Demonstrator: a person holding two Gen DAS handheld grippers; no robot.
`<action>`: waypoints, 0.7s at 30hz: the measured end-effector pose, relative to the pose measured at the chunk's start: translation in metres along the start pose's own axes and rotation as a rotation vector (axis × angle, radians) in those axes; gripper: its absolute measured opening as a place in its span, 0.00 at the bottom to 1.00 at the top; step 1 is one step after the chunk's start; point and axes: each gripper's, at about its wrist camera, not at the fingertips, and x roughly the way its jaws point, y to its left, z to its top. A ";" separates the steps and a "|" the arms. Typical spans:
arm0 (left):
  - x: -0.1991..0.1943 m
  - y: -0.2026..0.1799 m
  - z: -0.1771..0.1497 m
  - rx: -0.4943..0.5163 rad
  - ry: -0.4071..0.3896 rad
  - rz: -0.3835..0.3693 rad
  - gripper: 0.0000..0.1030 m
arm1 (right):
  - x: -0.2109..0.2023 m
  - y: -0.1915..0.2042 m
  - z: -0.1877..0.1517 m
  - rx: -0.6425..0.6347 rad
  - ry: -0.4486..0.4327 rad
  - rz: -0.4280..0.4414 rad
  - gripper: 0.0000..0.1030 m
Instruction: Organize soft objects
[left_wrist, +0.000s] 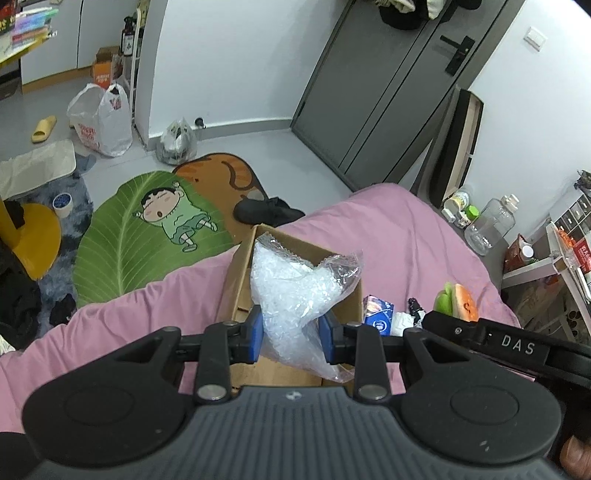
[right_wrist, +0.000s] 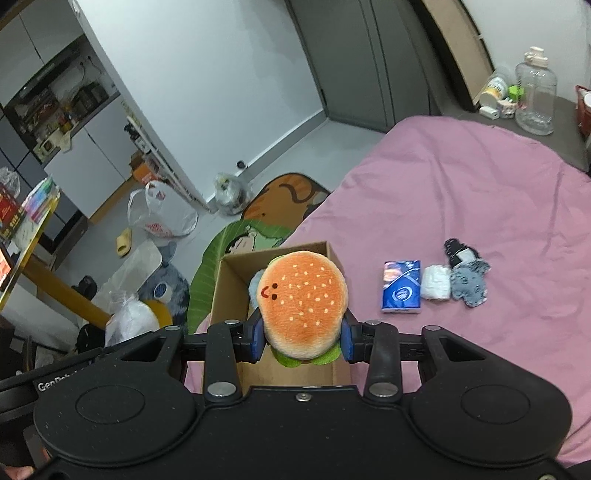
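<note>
My left gripper is shut on a clear plastic bag of white filling, held over the open cardboard box on the pink bed. My right gripper is shut on a plush hamburger with an orange bun and green lettuce, hanging above the same box. The hamburger and the right gripper's black body also show at the right of the left wrist view. A blue tissue pack, a white roll and a grey-black sock lie on the sheet right of the box.
The pink bed fills the right side. Beyond its edge lie a green leaf rug, an orange rug, white plastic bags, a yellow slipper and a black garment. A clear jug stands past the bed's far side.
</note>
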 end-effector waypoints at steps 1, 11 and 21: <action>0.003 0.001 0.000 -0.004 0.007 0.002 0.29 | 0.004 0.001 0.000 -0.002 0.009 0.004 0.37; 0.046 0.010 0.005 -0.036 0.098 0.005 0.29 | 0.040 0.005 0.007 -0.008 0.077 0.005 0.37; 0.091 0.011 0.013 -0.035 0.177 0.027 0.30 | 0.070 0.003 0.012 0.007 0.136 -0.001 0.37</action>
